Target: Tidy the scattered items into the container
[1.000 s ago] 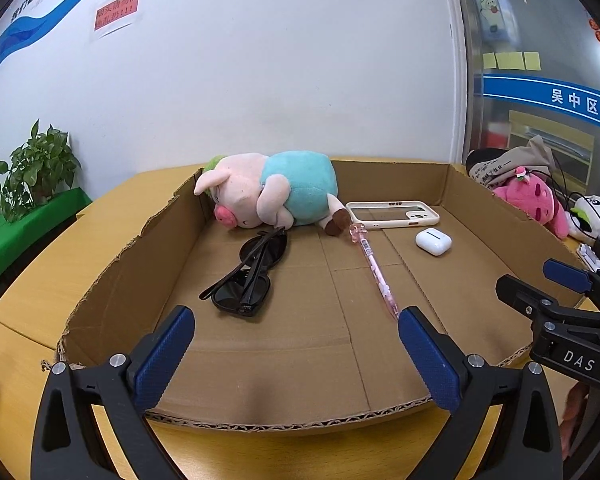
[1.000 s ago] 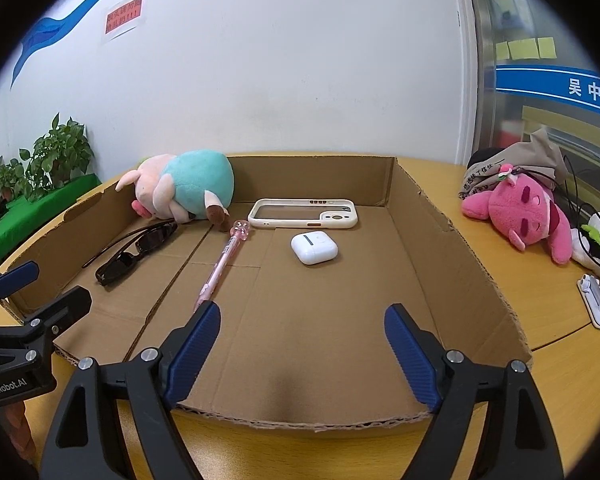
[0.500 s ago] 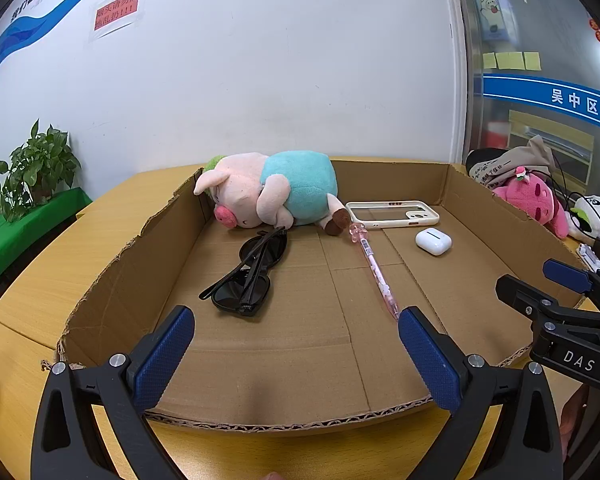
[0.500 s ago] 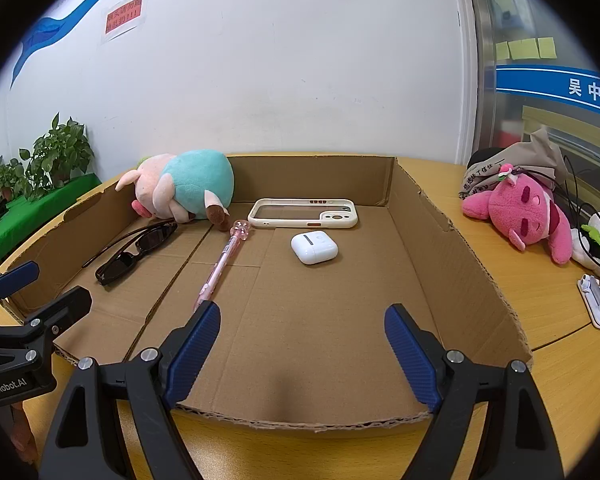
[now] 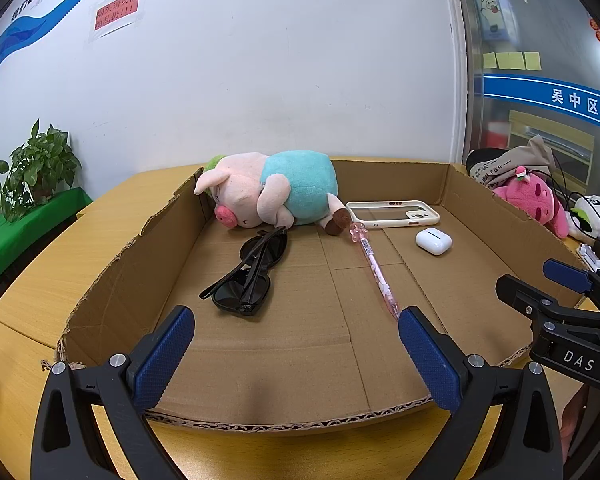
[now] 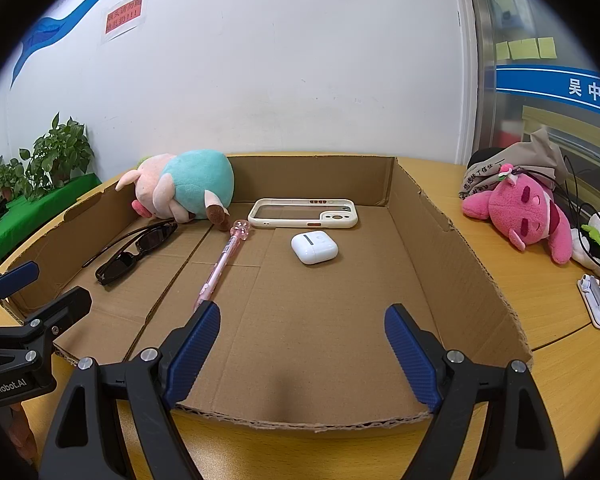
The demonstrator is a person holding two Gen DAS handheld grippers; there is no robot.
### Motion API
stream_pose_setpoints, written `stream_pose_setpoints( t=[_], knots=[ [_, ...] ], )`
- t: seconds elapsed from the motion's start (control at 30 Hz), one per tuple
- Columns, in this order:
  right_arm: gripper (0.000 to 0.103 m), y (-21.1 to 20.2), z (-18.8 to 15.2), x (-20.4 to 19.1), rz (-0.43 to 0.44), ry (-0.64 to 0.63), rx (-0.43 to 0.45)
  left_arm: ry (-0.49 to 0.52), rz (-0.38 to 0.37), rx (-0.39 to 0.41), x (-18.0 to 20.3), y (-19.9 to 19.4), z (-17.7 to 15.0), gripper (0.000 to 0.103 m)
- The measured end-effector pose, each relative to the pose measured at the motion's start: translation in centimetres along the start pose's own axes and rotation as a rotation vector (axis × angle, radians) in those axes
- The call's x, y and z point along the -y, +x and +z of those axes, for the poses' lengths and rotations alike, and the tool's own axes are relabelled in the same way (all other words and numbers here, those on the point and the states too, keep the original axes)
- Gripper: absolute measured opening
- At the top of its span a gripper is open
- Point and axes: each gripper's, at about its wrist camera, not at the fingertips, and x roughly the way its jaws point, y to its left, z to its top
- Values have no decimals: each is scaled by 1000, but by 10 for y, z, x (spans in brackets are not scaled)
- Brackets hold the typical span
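Status: apparently late or complete, judging from five items lying inside the cardboard tray (image 6: 452, 240) and none carried. Contents, right wrist view: plush pig (image 6: 180, 188) in teal shirt, upper left of the tray, leaning at the far left corner; black sunglasses (image 6: 134, 248), folded, left of centre, just below the pig; pink pen (image 6: 222, 266), running diagonally from mid-frame toward lower centre, topper end near the pig's foot; cream phone case (image 6: 304, 214), flat, at the far wall, centre; white earbud case (image 6: 314, 247), just below the phone case, apart from it. Outside the tray, right edge of the frame, on the wooden table (image 6: 540, 280): pink plush (image 6: 520, 212), panda plush (image 6: 598, 240), grey bag (image 6: 512, 168), small white object (image 6: 598, 304); whether these count as scattered items cannot be told. Left gripper (image 5: 296, 344): bottom centre of its own view, jaws spread wide, nothing between them, poised over the tray's near edge. Right gripper (image 6: 302, 340): likewise spread, empty, bottom centre. Remaining, as a judgement: at most the loose pieces at right.
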Motion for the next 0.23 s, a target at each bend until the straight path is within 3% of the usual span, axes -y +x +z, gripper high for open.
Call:
stream_pose_setpoints(
  t=[0.23],
  knots=[
    [84, 0, 0, 0, 0, 0, 0, -1, 1, 0, 0, -1, 0, 103]
  ],
)
